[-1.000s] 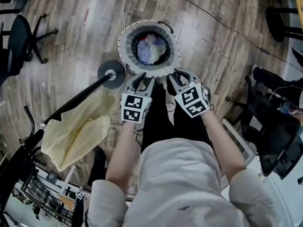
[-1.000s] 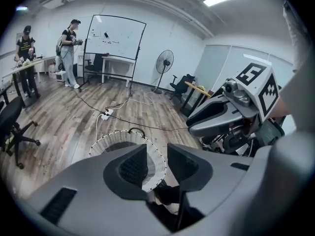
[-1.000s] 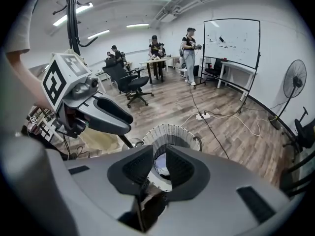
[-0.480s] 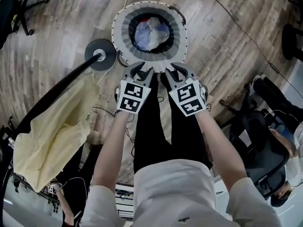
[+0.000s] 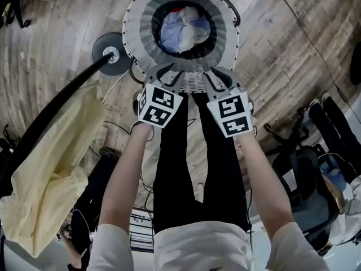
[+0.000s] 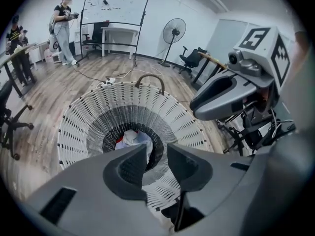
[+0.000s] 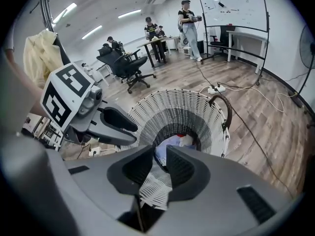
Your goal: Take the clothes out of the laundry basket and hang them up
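Both empty, the left gripper [image 5: 167,75] gaping wide and the right gripper [image 5: 220,79] narrower, we're now lower, at the laundry basket [image 5: 135,33] near rim, closing on the clothes [image 5: 180,30].

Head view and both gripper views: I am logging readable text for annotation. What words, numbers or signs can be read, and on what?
No text here can be read.
Whiteboard: dark scribbles, too small to read.
Left marker cube and right marker cube: black-and-white square patterns, not letters or numbers.
Laundry basket: no label shows.
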A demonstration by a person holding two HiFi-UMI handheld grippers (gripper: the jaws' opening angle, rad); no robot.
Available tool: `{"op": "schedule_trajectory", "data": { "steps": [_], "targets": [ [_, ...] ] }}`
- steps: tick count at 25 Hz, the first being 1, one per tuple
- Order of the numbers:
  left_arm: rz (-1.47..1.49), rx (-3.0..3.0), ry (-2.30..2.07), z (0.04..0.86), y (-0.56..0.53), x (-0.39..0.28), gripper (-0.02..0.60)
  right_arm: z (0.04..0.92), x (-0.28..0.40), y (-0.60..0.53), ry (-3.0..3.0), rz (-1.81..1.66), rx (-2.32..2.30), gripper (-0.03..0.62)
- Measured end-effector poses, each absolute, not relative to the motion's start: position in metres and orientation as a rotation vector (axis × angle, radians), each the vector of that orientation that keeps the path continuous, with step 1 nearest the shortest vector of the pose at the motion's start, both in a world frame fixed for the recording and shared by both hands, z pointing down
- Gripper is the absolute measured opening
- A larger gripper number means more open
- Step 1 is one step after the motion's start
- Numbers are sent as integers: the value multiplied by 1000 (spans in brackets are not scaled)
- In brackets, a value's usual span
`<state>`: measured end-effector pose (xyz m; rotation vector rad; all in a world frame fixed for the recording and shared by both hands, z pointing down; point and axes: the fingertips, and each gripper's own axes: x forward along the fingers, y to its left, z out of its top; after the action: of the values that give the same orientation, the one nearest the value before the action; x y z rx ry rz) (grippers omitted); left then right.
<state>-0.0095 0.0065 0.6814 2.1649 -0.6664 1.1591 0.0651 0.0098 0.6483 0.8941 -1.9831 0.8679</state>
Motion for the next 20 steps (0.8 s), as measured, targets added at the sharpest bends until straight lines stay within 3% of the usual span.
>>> {"op": "schedule_trajectory", "data": {
  "steps": [13,20],
  "targets": [
    [1013,1994,-791,767,-37,7,138,728,60,-34,-2005,978,946,94],
    [1080,1943,-802,824,-42,7,140,762,66,-47,-1988,990,976,94]
  ]
}}
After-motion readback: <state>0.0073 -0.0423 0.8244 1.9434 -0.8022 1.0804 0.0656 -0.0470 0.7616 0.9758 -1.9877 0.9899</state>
